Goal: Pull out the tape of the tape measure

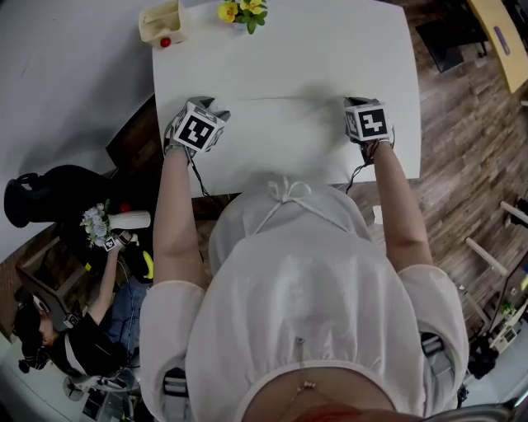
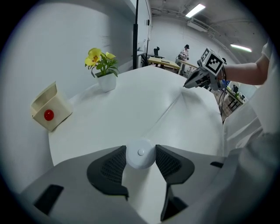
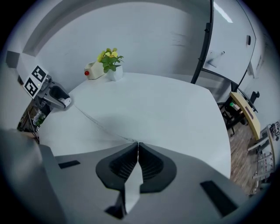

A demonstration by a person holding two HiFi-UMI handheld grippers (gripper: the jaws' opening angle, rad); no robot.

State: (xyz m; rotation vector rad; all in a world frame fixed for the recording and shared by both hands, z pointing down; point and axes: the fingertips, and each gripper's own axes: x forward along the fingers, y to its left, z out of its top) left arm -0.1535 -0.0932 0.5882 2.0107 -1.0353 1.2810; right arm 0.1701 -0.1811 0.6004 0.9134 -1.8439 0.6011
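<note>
A round white tape measure case (image 2: 140,152) sits between the two pads of my left gripper (image 2: 140,155), which is shut on it just above the white table (image 1: 280,58). From the case a thin tape (image 2: 168,109) runs across the table to my right gripper (image 2: 204,78). In the right gripper view the tape (image 3: 98,124) ends at the shut jaws of the right gripper (image 3: 137,145), which pinch its tip. The left gripper (image 3: 52,97) shows at the tape's far end. In the head view the left gripper (image 1: 198,128) and right gripper (image 1: 365,122) stand far apart near the table's front edge.
A small pot of yellow flowers (image 1: 243,11) and a cream box with a red button (image 1: 161,25) stand at the table's far edge. A seated person (image 1: 74,330) holding flowers is on the floor side at the lower left. Wooden floor lies to the right.
</note>
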